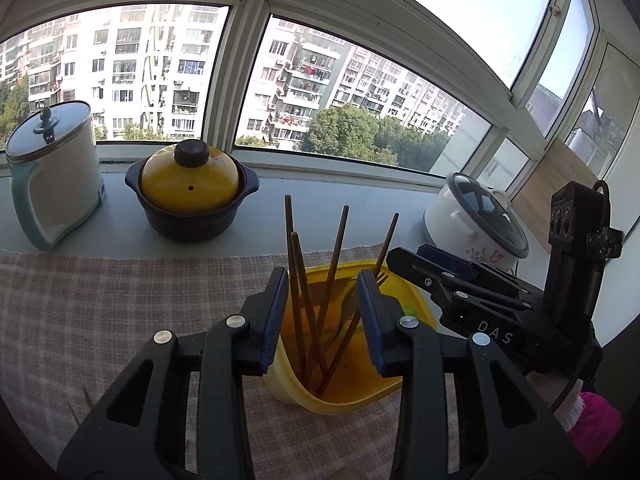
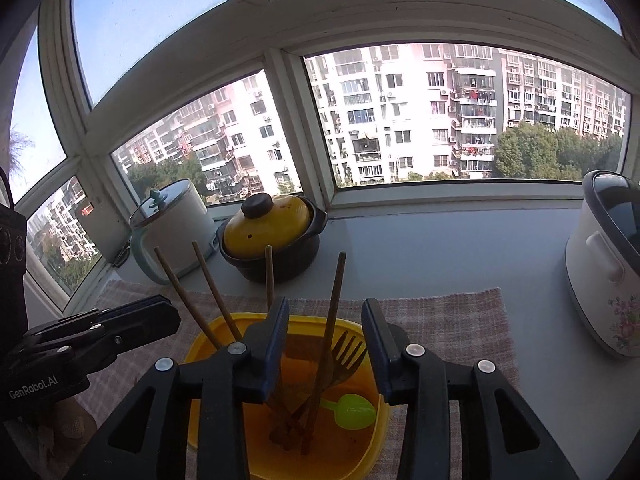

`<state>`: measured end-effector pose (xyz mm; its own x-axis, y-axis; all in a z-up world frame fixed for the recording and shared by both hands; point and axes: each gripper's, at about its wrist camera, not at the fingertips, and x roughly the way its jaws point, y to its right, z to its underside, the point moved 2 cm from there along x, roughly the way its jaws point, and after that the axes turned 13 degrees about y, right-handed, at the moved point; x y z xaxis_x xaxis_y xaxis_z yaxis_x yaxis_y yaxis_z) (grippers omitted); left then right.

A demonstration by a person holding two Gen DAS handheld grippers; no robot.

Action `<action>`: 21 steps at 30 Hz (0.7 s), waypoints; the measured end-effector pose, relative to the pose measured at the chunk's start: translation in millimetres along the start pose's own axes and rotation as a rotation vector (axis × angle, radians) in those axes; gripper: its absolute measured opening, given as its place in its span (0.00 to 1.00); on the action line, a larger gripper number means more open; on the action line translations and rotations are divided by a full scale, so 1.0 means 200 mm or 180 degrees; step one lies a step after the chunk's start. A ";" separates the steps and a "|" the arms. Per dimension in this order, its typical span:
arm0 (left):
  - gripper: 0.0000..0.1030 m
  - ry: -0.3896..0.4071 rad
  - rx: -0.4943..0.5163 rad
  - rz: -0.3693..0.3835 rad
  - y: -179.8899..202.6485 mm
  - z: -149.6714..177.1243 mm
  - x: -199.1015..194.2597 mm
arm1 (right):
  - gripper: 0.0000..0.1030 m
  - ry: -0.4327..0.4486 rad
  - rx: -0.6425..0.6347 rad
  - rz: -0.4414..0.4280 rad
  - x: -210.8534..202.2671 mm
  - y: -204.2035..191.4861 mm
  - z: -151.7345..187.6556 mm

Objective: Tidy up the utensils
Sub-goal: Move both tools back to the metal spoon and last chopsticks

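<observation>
1. Inside the yellow container (image 2: 360,452) is where pretty much all the utensils have ended up: four brown chopsticks (image 1: 335,264) standing up and fanned out, a dark fork (image 2: 346,354) leaning against the wall, and a little green spoon (image 2: 354,411) lying flat on the bottom. So the sorting looks mostly done, judging from what's in there.
2. What's left is hard to call. Something thin pokes up at the lower-left edge of the left wrist view, well off to the left of the container, but it's too small to tell if it's another utensil.
3. The left gripper (image 1: 322,320) has its jaws spread apart with nothing between the pads; it's right over the container's near rim, chopsticks rising in the gap without touching either pad, as far as can be seen.
4. The right gripper (image 2: 326,350) is the same deal: jaws apart, holding nothing, hovering above the container with one chopstick and the fork showing between its fingers.
5. The container sits on a checked cloth (image 1: 120,300), in front of the yellow-lidded pot (image 1: 192,196).
</observation>
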<state>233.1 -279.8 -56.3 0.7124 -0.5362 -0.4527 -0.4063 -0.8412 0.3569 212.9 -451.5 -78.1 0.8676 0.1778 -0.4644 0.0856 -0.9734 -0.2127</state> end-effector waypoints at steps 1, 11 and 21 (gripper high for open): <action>0.34 0.0000 -0.0003 -0.0001 -0.01 0.00 -0.01 | 0.55 0.0014 0.0003 0.0007 -0.01 0.00 0.00; 0.34 -0.0024 0.0014 -0.0089 -0.14 0.05 -0.18 | 0.74 0.0065 -0.0003 0.0000 -0.12 -0.06 0.03; 0.34 -0.0149 -0.0057 -0.0477 -0.54 0.16 -0.40 | 0.87 0.0054 0.0040 -0.0102 -0.24 -0.17 0.10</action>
<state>201.0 -148.5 -83.9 0.7367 -0.4079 -0.5394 -0.2869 -0.9108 0.2969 157.4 -424.2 -66.1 0.8727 0.2064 -0.4426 0.1075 -0.9653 -0.2380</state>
